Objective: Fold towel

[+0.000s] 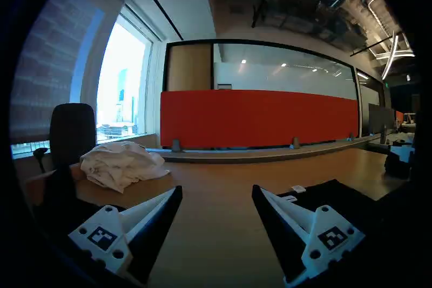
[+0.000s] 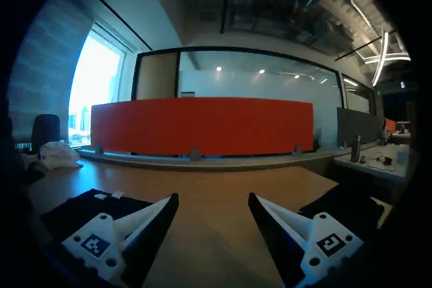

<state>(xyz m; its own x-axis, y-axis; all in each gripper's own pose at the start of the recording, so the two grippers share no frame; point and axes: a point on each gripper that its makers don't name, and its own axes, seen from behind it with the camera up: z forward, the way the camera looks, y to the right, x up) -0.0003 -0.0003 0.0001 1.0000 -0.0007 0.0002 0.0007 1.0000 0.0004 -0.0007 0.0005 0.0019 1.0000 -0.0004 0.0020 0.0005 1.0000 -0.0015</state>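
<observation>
At the worktop's left end, towel (image 1: 121, 165): white, crumpled in a loose unfolded heap on the wood, well apart from both claws; in the right gripper view the towel (image 2: 56, 154) sits small at the far left.
Black chair (image 1: 72, 132): just behind the towel, in front of a bright window (image 1: 123, 91).
Worktop (image 1: 227, 169): pale brown wood running back to the partition.
Left claw (image 1: 216, 189): released, its two fingers spread wide with bare wood showing between them; grasping nothing.
Red partition (image 1: 259, 118): upright along the worktop's far edge, glass wall behind it.
Black cloth (image 1: 324, 193): flat on the wood beside the left claw's right finger, small white tags at its near edge; in the right gripper view the black cloth (image 2: 89, 207) lies beside the left finger.
Right claw (image 2: 212, 197): released, fingers wide apart over bare wood, empty.
Second dark cloth (image 2: 345, 204): flat by the right claw's right finger.
</observation>
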